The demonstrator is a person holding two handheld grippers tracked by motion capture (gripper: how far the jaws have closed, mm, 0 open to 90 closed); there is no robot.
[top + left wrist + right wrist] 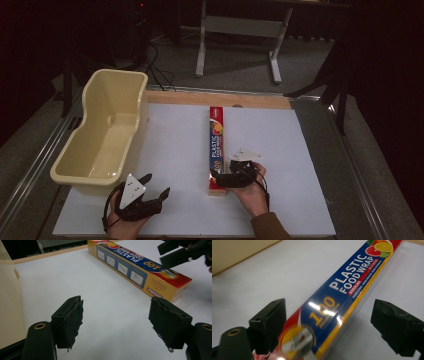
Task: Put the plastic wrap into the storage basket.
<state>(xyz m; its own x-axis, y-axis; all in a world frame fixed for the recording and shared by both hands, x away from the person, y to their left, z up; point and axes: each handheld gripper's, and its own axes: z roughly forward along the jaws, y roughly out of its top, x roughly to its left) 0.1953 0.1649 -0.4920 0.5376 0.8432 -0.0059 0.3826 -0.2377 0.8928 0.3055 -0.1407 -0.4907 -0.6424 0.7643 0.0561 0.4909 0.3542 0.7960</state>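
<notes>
From above, a long box of plastic food wrap [216,150] lies on the white table [300,150], with a cream plastic tub [105,132] well off to its left. The right tongs [218,178] sit at the box's near end; the left tongs [156,186] hover spread between tub and box. The left gripper view has its jaws wide apart over bare table, the box [140,270] beyond them. The right gripper view has its spread jaws straddling the box [342,297], not pinching it.
</notes>
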